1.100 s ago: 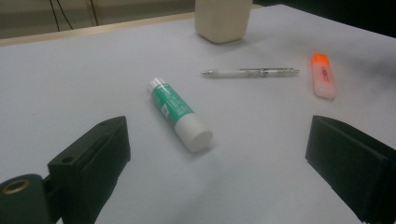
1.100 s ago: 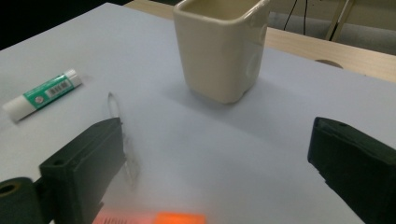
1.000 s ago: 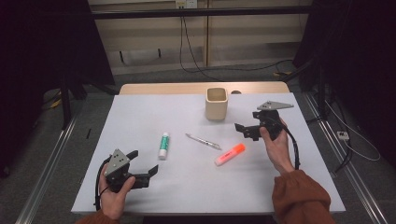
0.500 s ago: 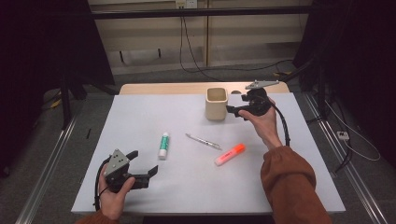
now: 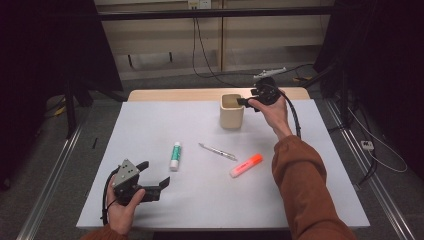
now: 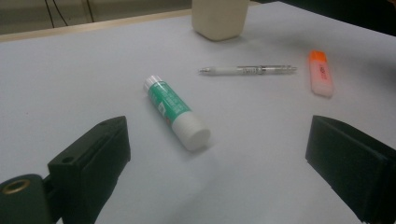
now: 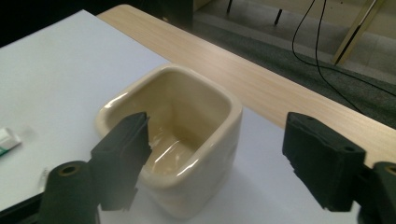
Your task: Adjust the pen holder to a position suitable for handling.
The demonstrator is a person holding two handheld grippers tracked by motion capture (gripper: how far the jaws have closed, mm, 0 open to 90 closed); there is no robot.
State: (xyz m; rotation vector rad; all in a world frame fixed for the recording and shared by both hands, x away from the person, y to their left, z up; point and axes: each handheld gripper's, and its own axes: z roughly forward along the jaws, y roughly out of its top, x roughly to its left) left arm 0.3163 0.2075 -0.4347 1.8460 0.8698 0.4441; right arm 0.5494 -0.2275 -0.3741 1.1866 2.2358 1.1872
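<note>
Both jaws of the right tool [image 7: 215, 163] straddle the cup's [image 7: 205, 154] near rim, untouching.

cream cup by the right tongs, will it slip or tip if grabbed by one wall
The glossy cream square ceramic cup looks glazed, so it may slip between pads. Its thick walls suggest weight, so a one-wall grip would probably tilt it. It stands upright and empty on a broad base, so a push likely slides it.

A white-covered tabletop [image 5: 150, 130] with a bare wooden edge [image 5: 175, 94] at 12 o'clock stands on grey floor [image 5: 60, 150]. Pale panelled wall [image 5: 160, 50] behind; cables [image 5: 205, 60] hang there; sides dark, perhaps curtains.
</note>
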